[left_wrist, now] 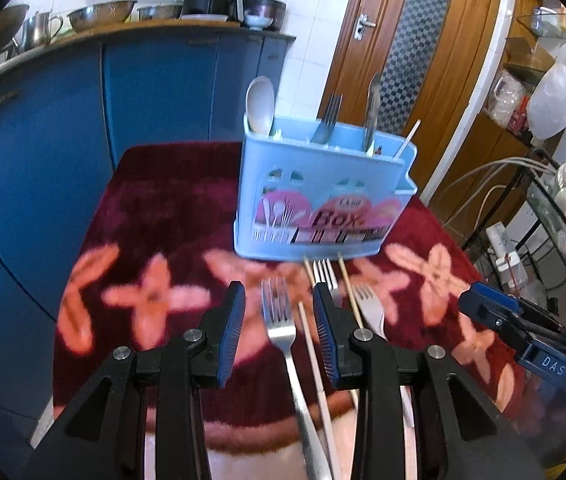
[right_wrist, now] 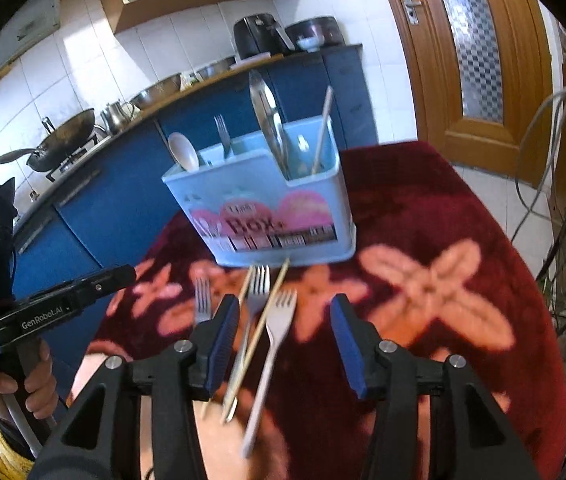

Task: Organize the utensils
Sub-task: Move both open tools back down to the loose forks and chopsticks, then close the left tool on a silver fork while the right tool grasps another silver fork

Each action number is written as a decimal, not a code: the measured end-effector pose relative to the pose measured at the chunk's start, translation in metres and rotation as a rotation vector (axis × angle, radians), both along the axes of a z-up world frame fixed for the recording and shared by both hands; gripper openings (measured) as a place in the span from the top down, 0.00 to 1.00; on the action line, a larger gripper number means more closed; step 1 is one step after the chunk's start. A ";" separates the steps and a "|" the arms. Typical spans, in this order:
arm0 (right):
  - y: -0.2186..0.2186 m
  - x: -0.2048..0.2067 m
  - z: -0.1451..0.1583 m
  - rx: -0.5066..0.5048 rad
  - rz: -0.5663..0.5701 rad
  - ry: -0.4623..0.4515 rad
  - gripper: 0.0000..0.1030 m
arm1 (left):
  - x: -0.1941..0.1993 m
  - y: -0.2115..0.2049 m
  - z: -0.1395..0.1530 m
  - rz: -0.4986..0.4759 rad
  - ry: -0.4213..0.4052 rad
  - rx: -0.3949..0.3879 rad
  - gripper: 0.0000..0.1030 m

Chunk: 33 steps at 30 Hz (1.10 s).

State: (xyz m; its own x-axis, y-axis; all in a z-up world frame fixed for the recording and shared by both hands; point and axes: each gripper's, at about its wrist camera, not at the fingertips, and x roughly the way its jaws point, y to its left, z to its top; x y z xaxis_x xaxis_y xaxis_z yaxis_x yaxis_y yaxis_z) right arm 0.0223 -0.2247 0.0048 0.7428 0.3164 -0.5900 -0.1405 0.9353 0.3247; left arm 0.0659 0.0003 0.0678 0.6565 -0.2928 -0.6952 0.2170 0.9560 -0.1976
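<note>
A light blue utensil box [left_wrist: 323,196] stands on the red floral cloth [left_wrist: 155,216]; it also shows in the right wrist view [right_wrist: 267,204]. It holds a white spoon [left_wrist: 261,106], a fork [left_wrist: 329,120], a metal blade-like utensil [left_wrist: 373,116] and a chopstick [left_wrist: 407,140]. In front of it lie forks and chopsticks. My left gripper [left_wrist: 279,312] is open above a steel fork [left_wrist: 283,328]. My right gripper [right_wrist: 285,320] is open above a white fork [right_wrist: 273,340] and a chopstick [right_wrist: 261,332]. Another steel fork [right_wrist: 257,292] lies beside them.
Blue kitchen cabinets [left_wrist: 43,128] with bowls and pots on the counter stand behind the table. A wooden door [left_wrist: 411,52] is at the back right. A wire rack [left_wrist: 543,216] with cables stands right of the table. The right gripper's body [left_wrist: 523,328] shows at right.
</note>
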 end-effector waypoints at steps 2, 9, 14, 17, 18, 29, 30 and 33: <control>-0.003 -0.001 -0.009 0.012 -0.002 0.024 0.51 | 0.001 0.000 -0.008 0.002 0.021 0.004 0.65; -0.009 0.002 -0.034 0.034 -0.015 0.094 0.50 | 0.003 -0.010 -0.033 -0.026 0.099 0.042 0.65; -0.013 0.003 -0.045 0.044 -0.021 0.122 0.49 | 0.008 -0.022 -0.050 -0.048 0.152 0.065 0.65; -0.015 0.003 -0.049 0.048 -0.023 0.129 0.49 | 0.013 -0.025 -0.060 -0.040 0.181 0.084 0.65; -0.015 0.003 -0.050 0.049 -0.023 0.130 0.49 | 0.014 -0.025 -0.062 -0.038 0.189 0.087 0.65; -0.020 0.003 -0.057 0.072 -0.015 0.137 0.49 | 0.011 -0.033 -0.081 -0.029 0.231 0.157 0.70; -0.020 0.003 -0.057 0.073 -0.012 0.137 0.49 | 0.012 -0.035 -0.081 -0.031 0.231 0.167 0.71; -0.020 0.004 -0.059 0.076 -0.008 0.142 0.49 | 0.014 -0.041 -0.083 -0.032 0.231 0.195 0.72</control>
